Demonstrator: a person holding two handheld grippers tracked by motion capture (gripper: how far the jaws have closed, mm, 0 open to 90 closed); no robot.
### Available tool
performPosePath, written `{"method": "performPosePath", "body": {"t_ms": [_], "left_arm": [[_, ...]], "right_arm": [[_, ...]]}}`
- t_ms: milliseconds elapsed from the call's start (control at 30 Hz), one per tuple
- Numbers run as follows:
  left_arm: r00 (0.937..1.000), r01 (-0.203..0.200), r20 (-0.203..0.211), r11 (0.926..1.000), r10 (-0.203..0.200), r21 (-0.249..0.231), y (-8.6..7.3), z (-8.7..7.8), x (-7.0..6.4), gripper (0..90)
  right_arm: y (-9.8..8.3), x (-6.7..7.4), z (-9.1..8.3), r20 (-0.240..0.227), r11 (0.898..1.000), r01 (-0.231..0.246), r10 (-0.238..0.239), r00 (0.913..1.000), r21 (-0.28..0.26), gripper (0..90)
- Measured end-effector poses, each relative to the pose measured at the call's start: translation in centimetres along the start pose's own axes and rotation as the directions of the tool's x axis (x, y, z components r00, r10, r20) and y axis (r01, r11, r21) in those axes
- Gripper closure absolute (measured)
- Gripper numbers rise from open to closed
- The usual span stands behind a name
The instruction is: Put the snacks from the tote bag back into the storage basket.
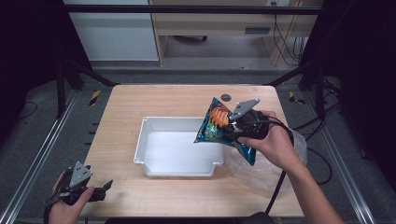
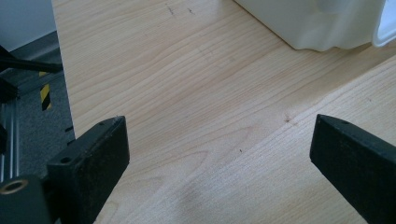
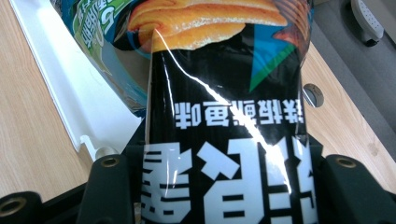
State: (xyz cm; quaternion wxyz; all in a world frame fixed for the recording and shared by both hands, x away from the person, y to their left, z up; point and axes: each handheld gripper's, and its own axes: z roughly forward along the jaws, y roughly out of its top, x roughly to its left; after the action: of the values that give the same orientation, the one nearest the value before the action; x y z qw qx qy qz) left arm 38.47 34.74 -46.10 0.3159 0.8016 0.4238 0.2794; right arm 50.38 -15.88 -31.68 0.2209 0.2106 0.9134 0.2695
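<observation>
**Snack bag held over tray**

We list: snack bag (image 1: 218, 122), pinched in our right claw (image 1: 232, 125), hanging over the right edge of the white tray (image 1: 154, 161). Our left claw (image 1: 103, 188), spread and holding nothing, sits well left of the tray, over the tabletop (image 1: 173, 95).

1. you're holding a snack bag (image 1: 218, 122) showing blue and black, with orange chips and white lettering printed on it.
2. the tray (image 1: 154, 161) beside it is looking plain white.
3. the table (image 1: 154, 100) is showing pale wood grain.
4. your grippers' jaws are looking matte black.
</observation>
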Motion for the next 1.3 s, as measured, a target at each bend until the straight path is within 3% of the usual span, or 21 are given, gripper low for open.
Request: {"method": "performPosePath", "body": {"t_ms": [567, 1300], "left_arm": [[1.0000, -0.003, -0.001, 1.0000, 0.003, 0.000, 0.0, 0.0, 0.1, 4.3], [1.0000, 0.001, -0.003, 1.0000, -0.001, -0.003, 0.0, 0.0, 0.1, 4.4]], "right_arm": [[1.6, 0.9, 1.1, -0.017, 0.999, 0.052, -0.052, 0.9985, -0.002, 43.1], [3.9, 2.1, 3.2, -0.043, 0.996, 0.084, -0.085, 0.9955, -0.024, 43.3]]}}
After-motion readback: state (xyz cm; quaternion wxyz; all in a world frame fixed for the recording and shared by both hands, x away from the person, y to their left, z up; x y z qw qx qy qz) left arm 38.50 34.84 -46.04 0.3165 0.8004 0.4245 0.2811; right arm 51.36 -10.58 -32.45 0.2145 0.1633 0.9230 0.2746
